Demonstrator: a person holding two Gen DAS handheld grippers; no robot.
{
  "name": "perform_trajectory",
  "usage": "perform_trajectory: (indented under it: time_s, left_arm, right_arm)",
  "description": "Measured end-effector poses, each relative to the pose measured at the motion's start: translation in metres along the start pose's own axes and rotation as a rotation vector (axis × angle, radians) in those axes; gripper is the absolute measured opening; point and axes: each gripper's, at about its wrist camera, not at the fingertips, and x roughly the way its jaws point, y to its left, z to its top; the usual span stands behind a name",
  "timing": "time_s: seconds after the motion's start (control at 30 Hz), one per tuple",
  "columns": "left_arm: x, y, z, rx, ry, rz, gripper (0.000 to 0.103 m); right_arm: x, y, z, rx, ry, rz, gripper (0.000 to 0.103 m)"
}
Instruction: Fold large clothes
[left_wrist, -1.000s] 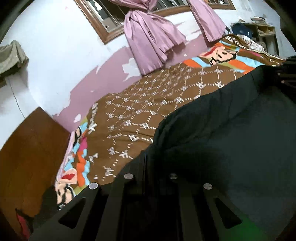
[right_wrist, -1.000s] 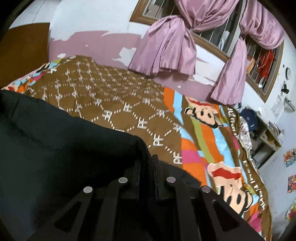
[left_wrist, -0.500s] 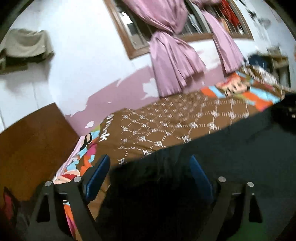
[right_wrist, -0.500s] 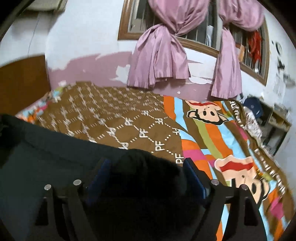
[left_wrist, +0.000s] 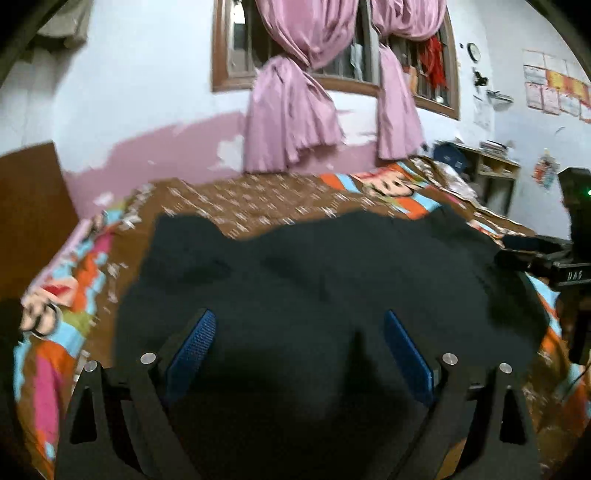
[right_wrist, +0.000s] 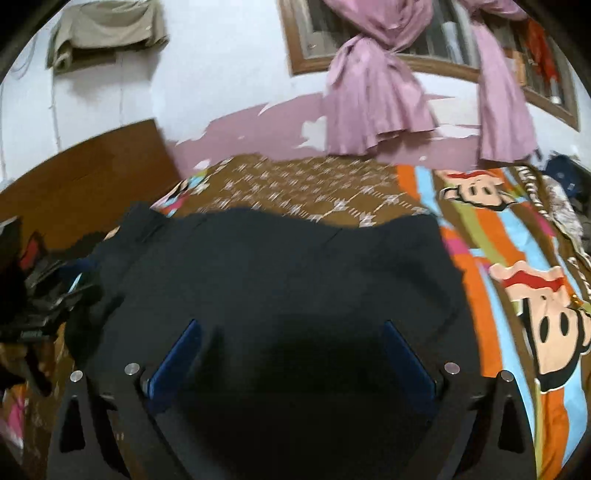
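Note:
A large black garment lies spread on the bed, its far edge wavy with two raised corners; the right wrist view shows it too. My left gripper hovers over its near part. The jaws are opening, and the blue pads stand wide apart and press on nothing. My right gripper stands the same way over the near right part, its jaws opening and its blue pads clear of the cloth. The right gripper also shows in the left wrist view, at the garment's right edge.
A cartoon-print bedspread covers the bed. A wooden headboard stands at the left, and pink curtains hang on the far wall. A shelf is at the far right. Dark clutter sits at the bed's left edge.
Both grippers were shut on bunched black cloth; they let go, opened wide and drew back. The garment now lies flat on the bed.

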Motion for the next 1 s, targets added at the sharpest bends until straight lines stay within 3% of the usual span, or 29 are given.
perform_trajectory:
  time_s: [0.1, 0.23, 0.53, 0.8, 1.0]
  left_arm:
    - [0.010, -0.011, -0.002, 0.020, 0.045, -0.037, 0.089]
    - [0.035, -0.027, 0.002, 0.131, 0.105, 0.036, 0.089]
    - [0.075, -0.015, 0.030, 0.042, 0.158, 0.081, 0.096]
    - [0.088, 0.031, 0.040, -0.086, 0.178, 0.128, 0.096]
    - [0.098, 0.051, 0.038, -0.166, 0.228, 0.076, 0.099]
  right_arm:
    - [0.017, 0.010, -0.006, -0.047, 0.054, 0.004, 0.098]
    - [0.048, 0.009, -0.004, -0.017, 0.106, 0.001, 0.098]
    - [0.099, -0.002, 0.027, 0.028, 0.135, -0.036, 0.103]
    - [0.113, -0.016, 0.042, 0.088, 0.128, -0.092, 0.103]
    - [0.128, -0.027, 0.033, 0.142, 0.138, -0.078, 0.103]
